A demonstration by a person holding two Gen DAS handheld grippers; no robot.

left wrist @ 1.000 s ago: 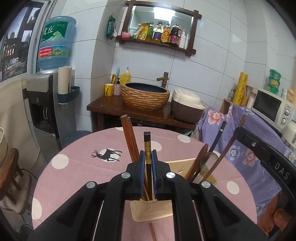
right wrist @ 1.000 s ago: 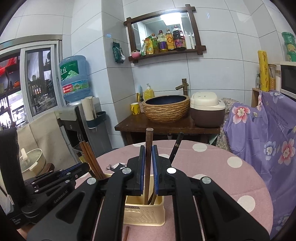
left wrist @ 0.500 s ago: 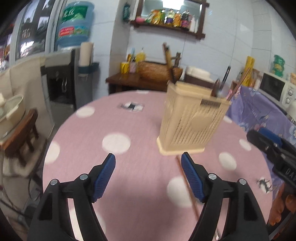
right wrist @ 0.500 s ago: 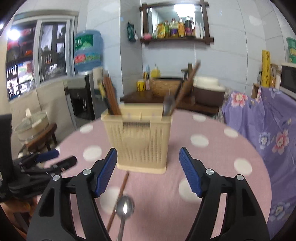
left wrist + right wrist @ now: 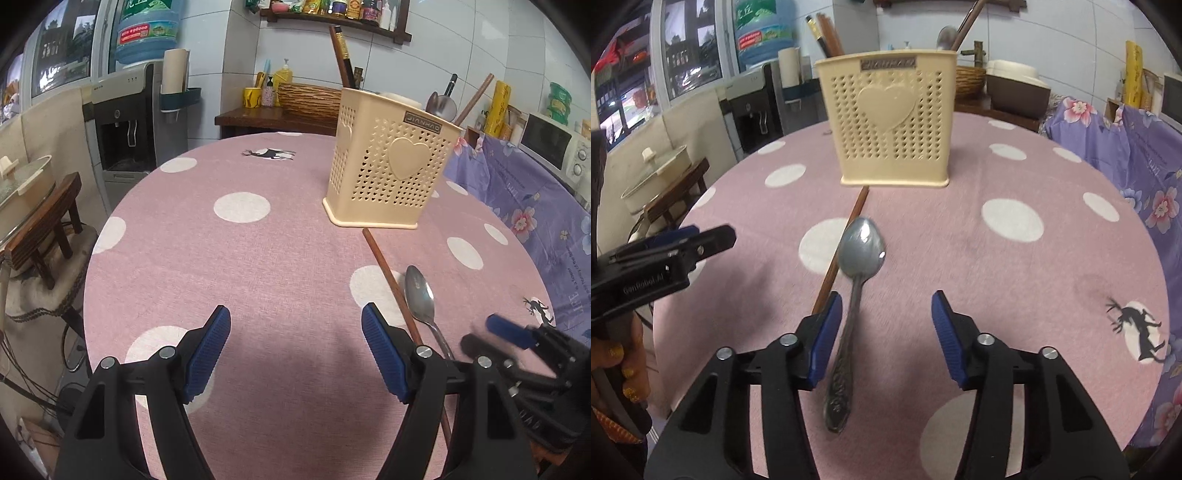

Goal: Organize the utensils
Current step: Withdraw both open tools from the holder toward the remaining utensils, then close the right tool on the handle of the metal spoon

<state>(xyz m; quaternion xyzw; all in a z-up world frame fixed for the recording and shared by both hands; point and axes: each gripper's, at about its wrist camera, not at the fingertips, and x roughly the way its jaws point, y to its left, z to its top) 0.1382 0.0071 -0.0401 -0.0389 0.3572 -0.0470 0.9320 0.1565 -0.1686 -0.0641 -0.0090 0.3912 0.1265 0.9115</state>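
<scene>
Pink dotted tablecloth (image 5: 1034,177); left hand-held gripper (image 5: 295,350) wide, empty; right hand-held gripper (image 5: 886,332) closing around spoon (image 5: 858,266).

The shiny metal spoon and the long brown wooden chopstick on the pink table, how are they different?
The shiny metal spoon is silver with a round bowl; the long brown wooden chopstick is a plain thin stick. The spoon's handle lies between the right gripper's closing jaws, untouched; the chopstick lies outside them. Both lie flat on the pink spotted table, before the cream plastic utensil holder.
</scene>
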